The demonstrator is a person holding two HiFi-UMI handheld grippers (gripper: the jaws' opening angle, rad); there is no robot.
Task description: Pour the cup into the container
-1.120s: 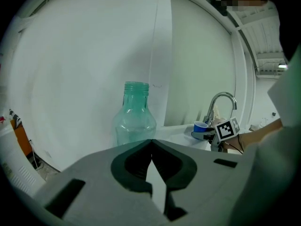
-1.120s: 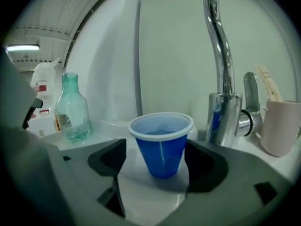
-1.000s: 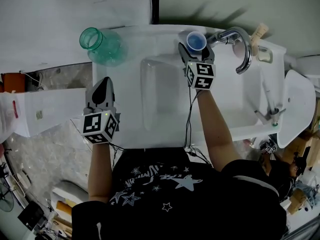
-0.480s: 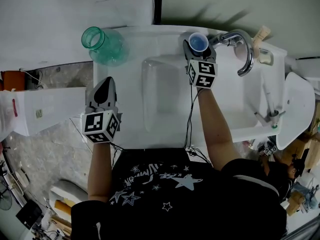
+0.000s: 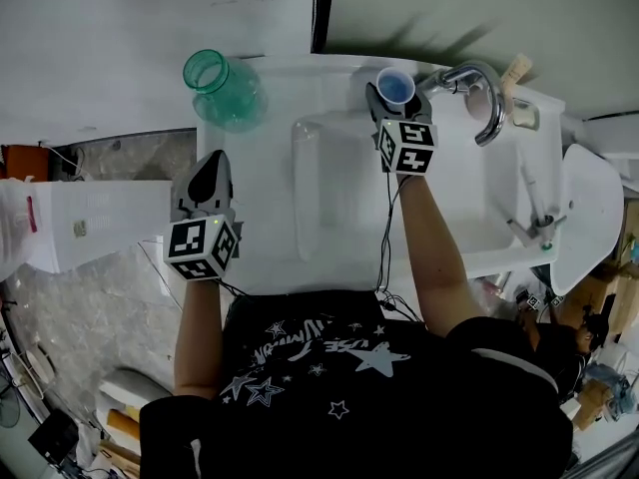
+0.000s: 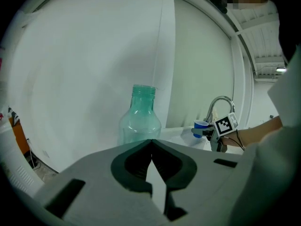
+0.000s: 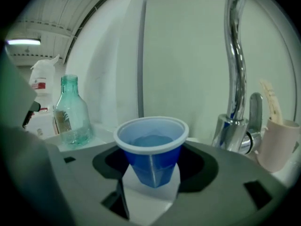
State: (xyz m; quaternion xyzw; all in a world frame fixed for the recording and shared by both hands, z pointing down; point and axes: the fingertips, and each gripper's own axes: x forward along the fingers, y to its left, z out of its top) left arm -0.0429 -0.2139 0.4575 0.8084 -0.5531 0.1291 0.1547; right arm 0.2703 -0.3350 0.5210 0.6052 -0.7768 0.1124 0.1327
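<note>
Right claw [image 5: 397, 101] now around upright cup [image 7: 150, 147]

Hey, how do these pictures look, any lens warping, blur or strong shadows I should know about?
Right gripper view: strong fisheye bows the faucet and darkens the corners, but the blue cup is sharp. Left gripper view: same bowing and dark edges, the green bottle clear. Head view: even light, little blur, the faucet's shadow falls on the wall.

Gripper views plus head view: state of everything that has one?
cup: upright, liquid inside
bottle: upright, uncapped
tap: no water running
left gripper: shut, empty
right gripper: shut on cup
</note>
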